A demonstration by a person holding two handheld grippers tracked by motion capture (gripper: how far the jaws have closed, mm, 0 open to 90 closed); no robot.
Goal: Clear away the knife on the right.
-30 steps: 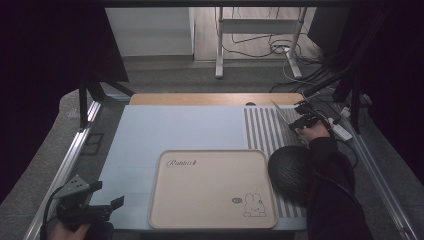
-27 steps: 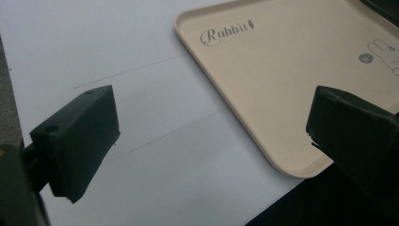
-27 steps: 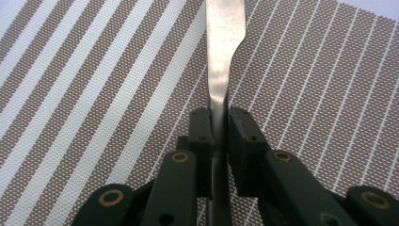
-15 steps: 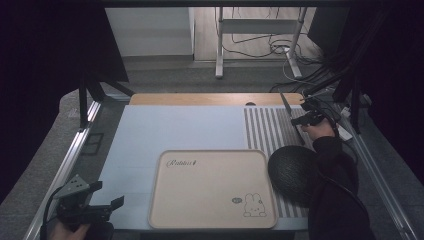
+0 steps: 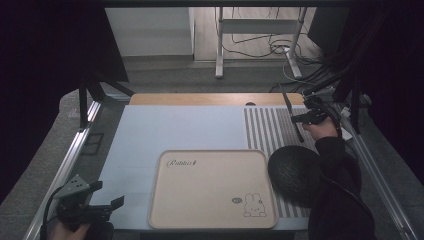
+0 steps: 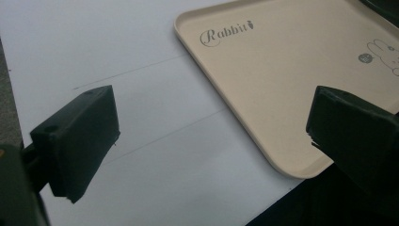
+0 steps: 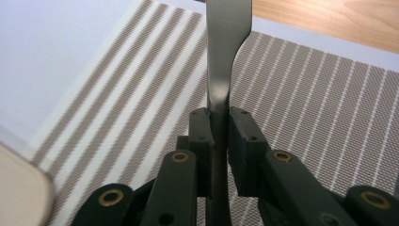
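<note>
Gripping one metal utensil (image 7: pixel 220 70), the right gripper (image 7: pixel 219 141) clamps; left gripper (image 6: pixel 211 127) gapes beside one tray (image 6: pixel 282 70).

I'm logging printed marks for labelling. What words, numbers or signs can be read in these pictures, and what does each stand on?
"Rabbit", in script with a small carrot sign after it: on the beige tray, near one corner.
Small dark round mark beside the rabbit drawing on the same tray: too small to read.
The striped mat and the metal utensil held in the right gripper: no text.

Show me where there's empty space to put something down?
The tray is bare. So is the pale blue mat behind and left of it. The striped placemat is crowded: dark bowl and the right gripper clamping a utensil.
</note>
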